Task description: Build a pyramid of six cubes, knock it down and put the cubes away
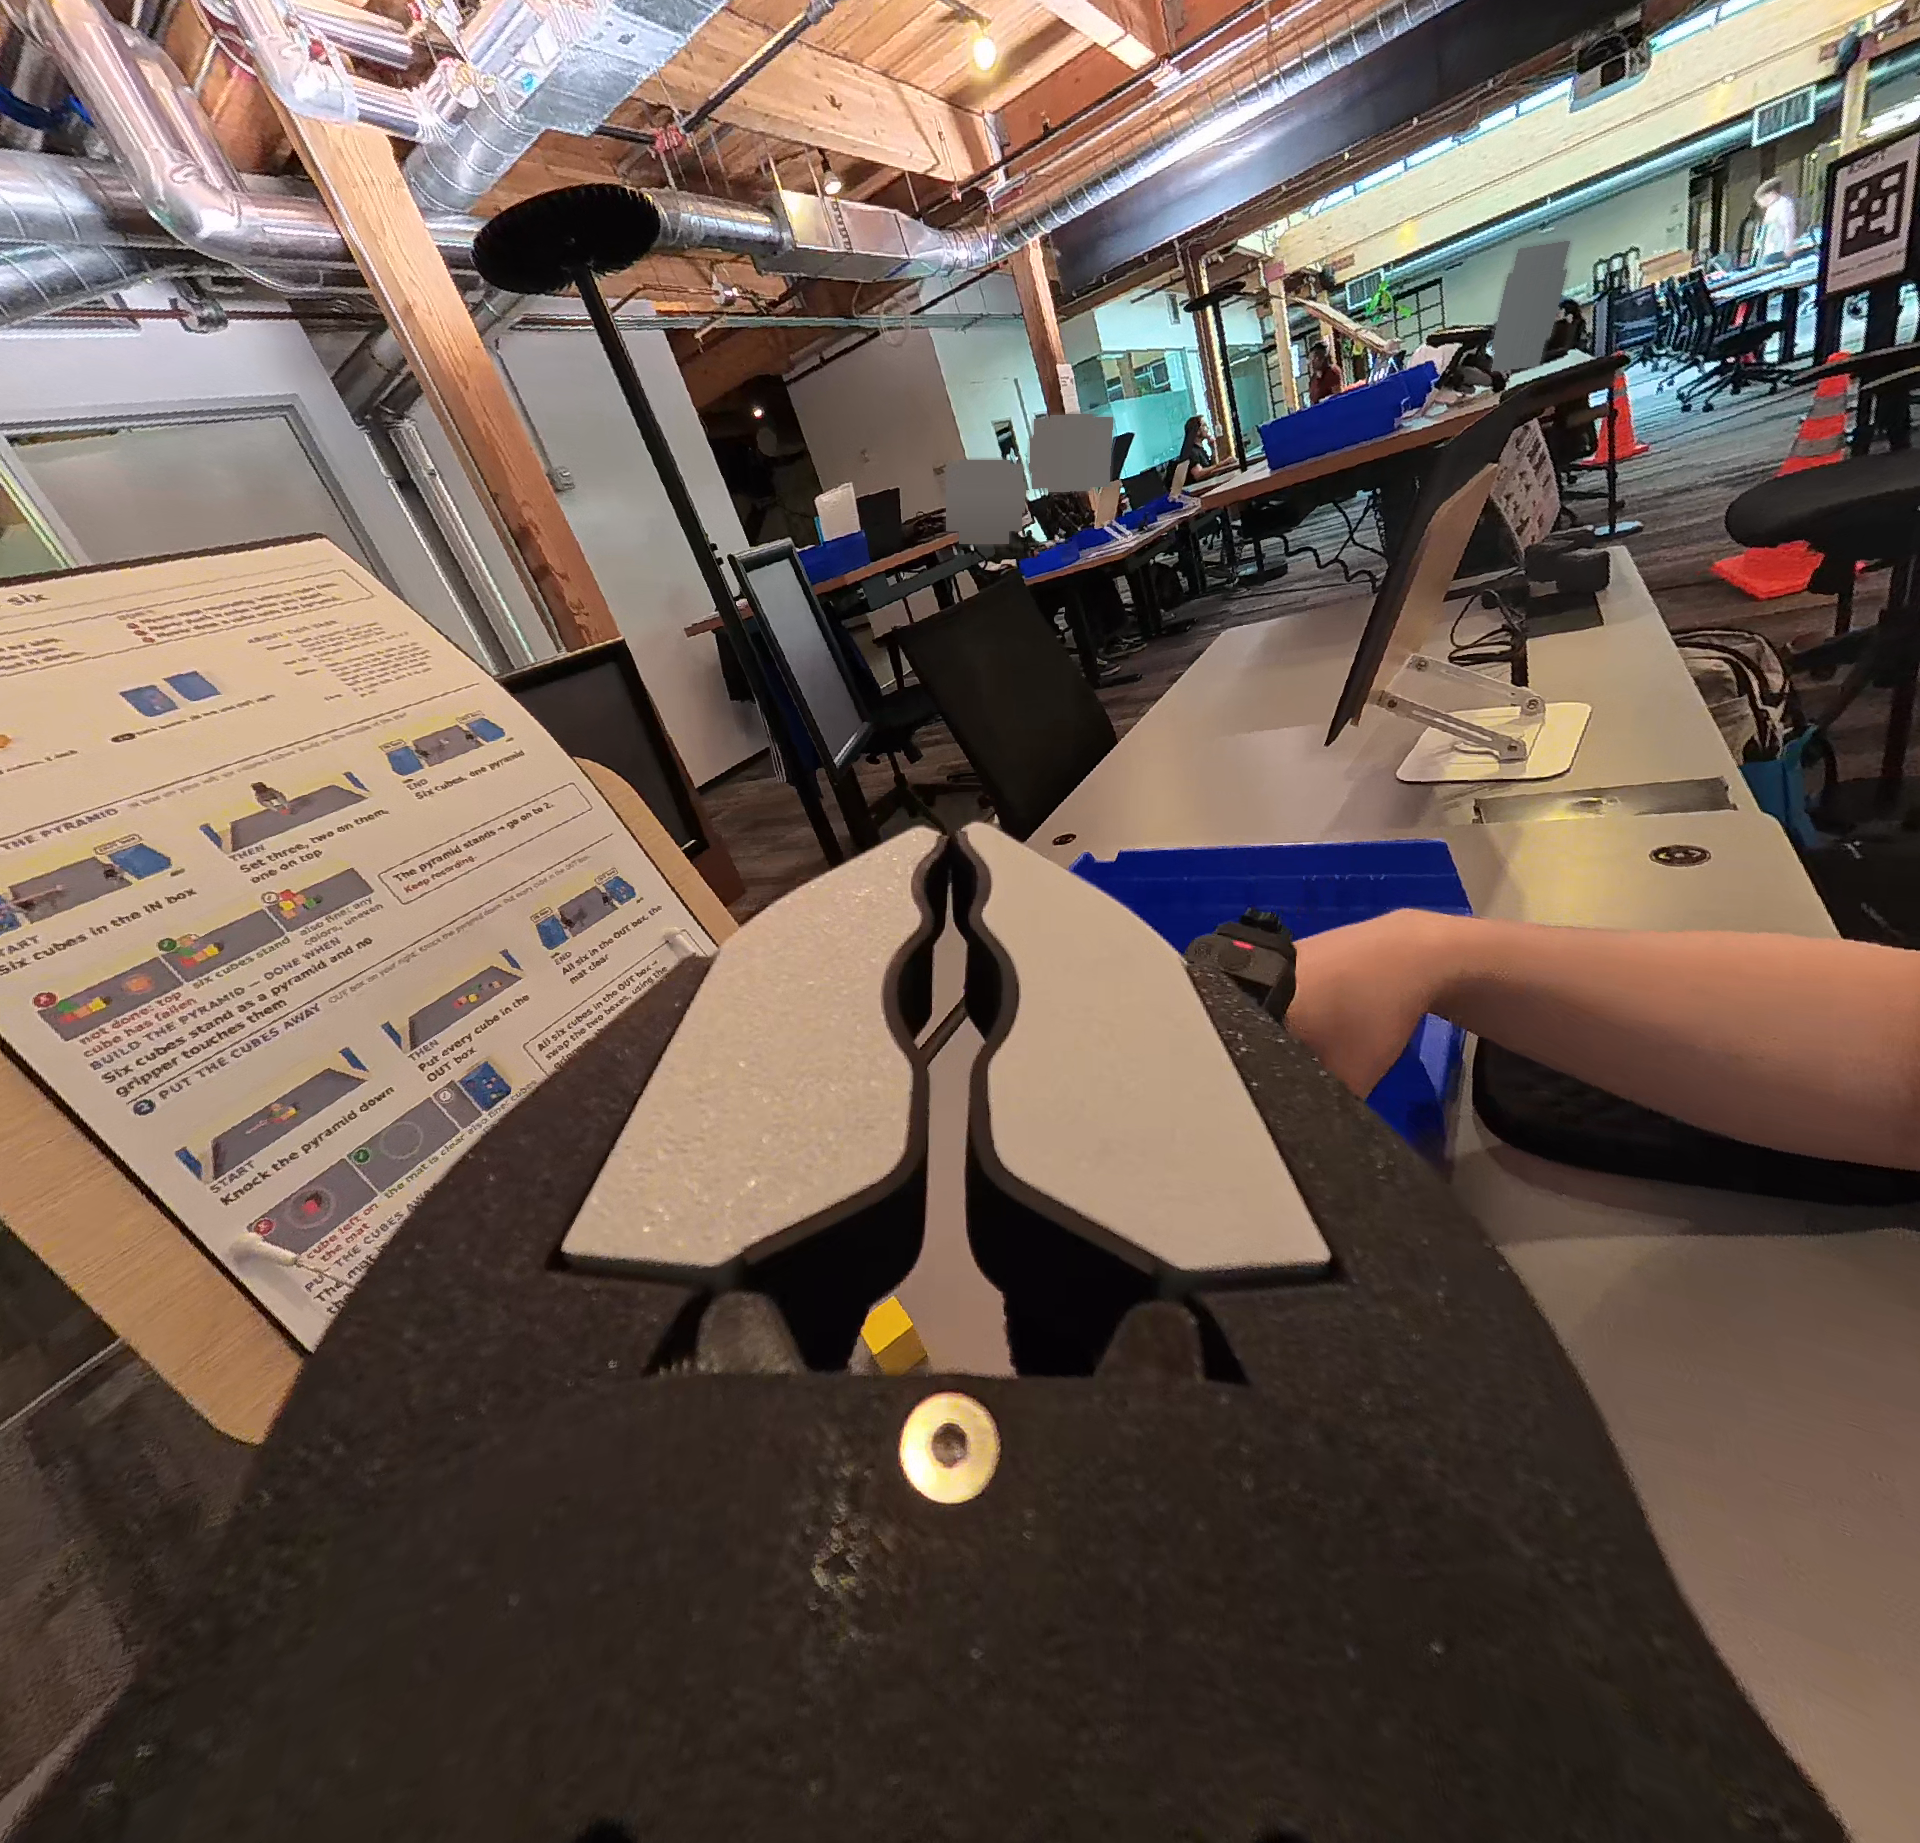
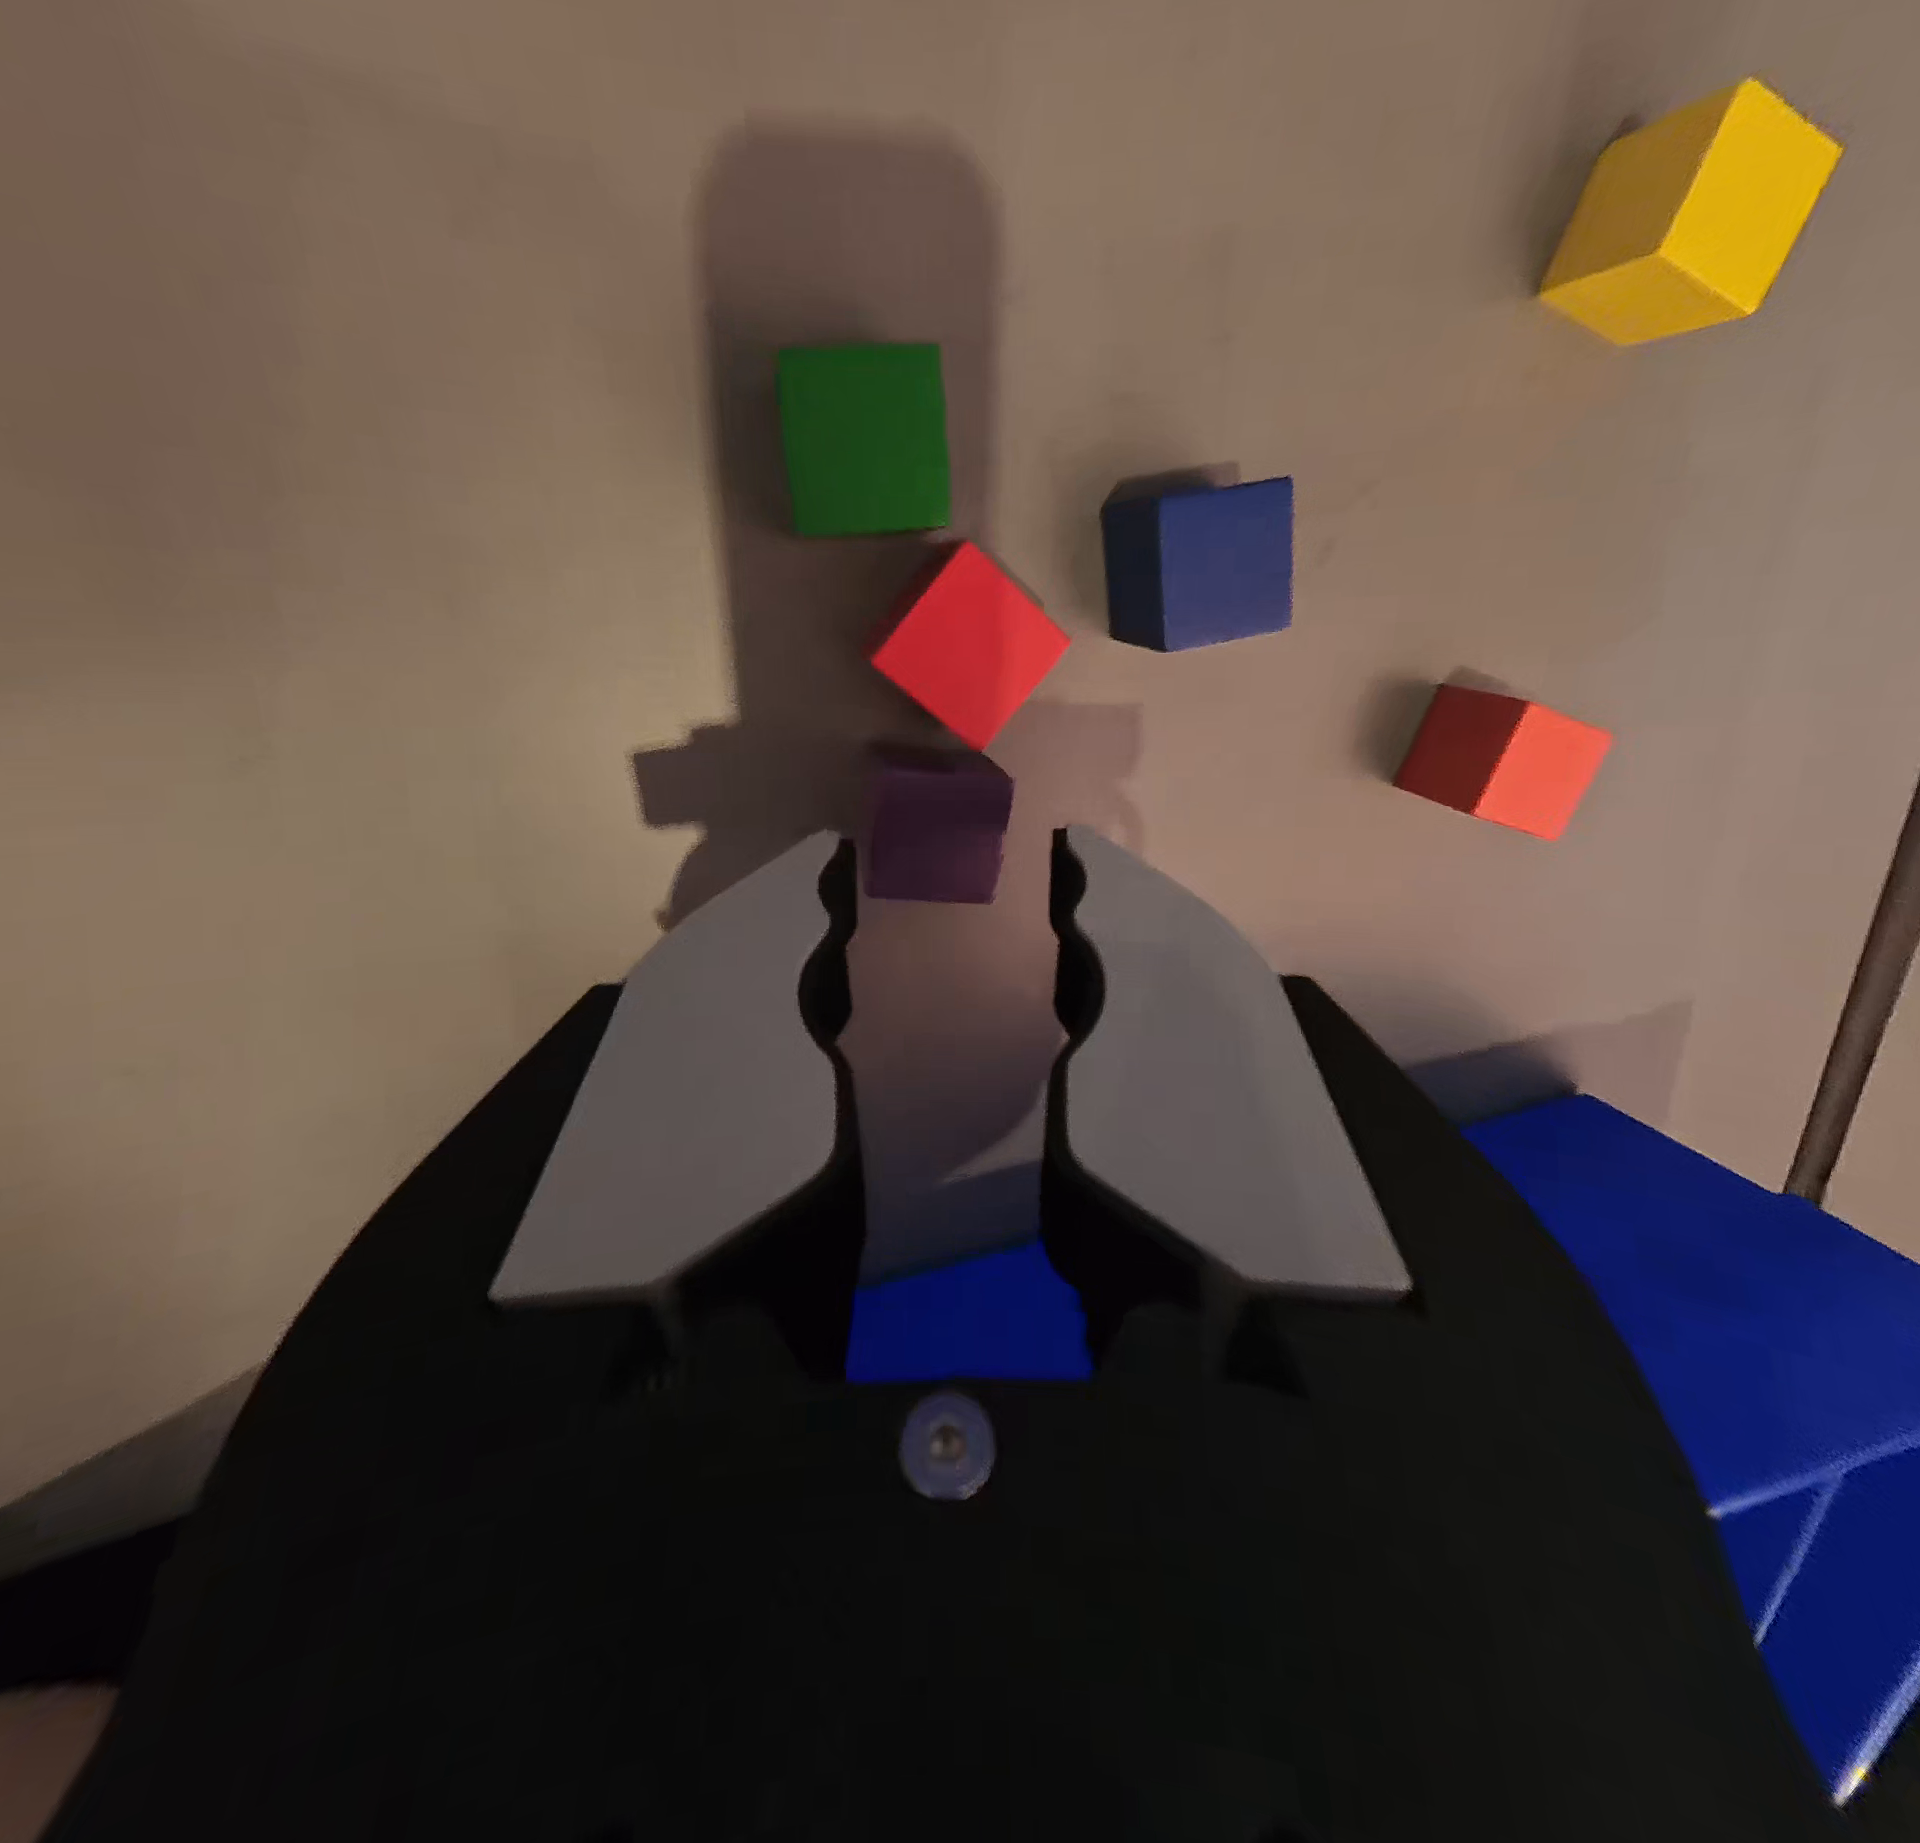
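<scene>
The right gripper (image 2: 948,853) points down at the desk (image 2: 312,443), its jaws apart at a moderate width with nothing between them. The purple cube (image 2: 935,825) lies just beyond its fingertips, slightly toward the left finger, not gripped. Just past it sits a red cube (image 2: 971,642), turned corner-on, nearly touching the purple one. Beyond that is the green cube (image 2: 864,437), close to the red one's far corner. The blue cube (image 2: 1200,562) lies to the right of the red one, a small gap between them. A second red cube (image 2: 1501,759) sits farther right, apart from the rest, and the yellow cube (image 2: 1694,214) lies well apart, toward the far right. All six lie scattered singly on the desk, none stacked. A blue bin (image 2: 1704,1305) stands at the near right, partly under the gripper; whether it holds anything cannot be told.

The left gripper (image 1: 951,853) is raised, facing across the room, its jaws closed with tips touching and nothing held. Left of it an instruction sheet (image 1: 260,858) leans on a board. To its right a forearm (image 1: 1558,1024) reaches across the bin (image 1: 1278,884).
</scene>
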Tool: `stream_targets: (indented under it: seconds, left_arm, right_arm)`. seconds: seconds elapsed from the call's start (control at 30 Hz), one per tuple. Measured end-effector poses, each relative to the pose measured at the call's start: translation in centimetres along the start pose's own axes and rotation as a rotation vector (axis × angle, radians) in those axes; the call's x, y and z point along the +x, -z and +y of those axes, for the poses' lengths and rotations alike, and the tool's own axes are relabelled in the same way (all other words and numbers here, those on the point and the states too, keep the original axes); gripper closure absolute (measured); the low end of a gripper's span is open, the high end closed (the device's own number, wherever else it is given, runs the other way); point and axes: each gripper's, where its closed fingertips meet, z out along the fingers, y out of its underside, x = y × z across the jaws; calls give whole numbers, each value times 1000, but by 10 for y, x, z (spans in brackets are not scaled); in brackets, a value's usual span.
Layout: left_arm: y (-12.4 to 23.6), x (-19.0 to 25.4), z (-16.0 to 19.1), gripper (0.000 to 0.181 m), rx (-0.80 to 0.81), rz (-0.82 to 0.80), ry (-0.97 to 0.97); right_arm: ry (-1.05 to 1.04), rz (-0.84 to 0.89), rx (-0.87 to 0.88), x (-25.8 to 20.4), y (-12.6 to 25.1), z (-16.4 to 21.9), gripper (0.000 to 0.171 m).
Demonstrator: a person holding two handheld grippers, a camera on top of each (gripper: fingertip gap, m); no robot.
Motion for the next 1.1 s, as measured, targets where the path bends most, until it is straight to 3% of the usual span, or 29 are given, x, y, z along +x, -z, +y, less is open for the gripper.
stream_targets:
  seconds: [0.17,0.2,0.37,0.47,0.53,0.6,0.67,0.8,0.87,1.1]
  left_arm:
    - [-3,3,5,181,-27,6,-25]
    - [-4,3,5,181,-27,5,-24]
    - [-4,0,7,181,-30,-1,-4]
    - [-2,-1,4,181,-16,1,-4]
    - [-1,-1,2,181,-10,-3,-6]
    - [1,-1,0,181,-3,-2,-6]
    - [2,0,-2,181,3,-3,-9]
    - [4,1,-5,181,11,-4,-14]
    - [4,2,-5,181,9,-2,-14]
    - [0,2,0,181,-5,4,-11]
  right_arm:
    - [6,-1,-63,0,-10,8,135]
    - [2,-6,-70,0,-11,9,141]
    - [-22,-53,1,-3,-1,2,143]
    - [-49,-19,157,6,39,-12,143]
    - [-125,108,312,33,85,-12,143]
    - [-297,292,471,73,136,8,143]
    - [-508,453,518,111,165,57,143]
    - [-918,478,247,144,123,186,143]
    - [-1060,427,180,148,91,223,143]
    - [-1182,295,-9,133,35,258,142]
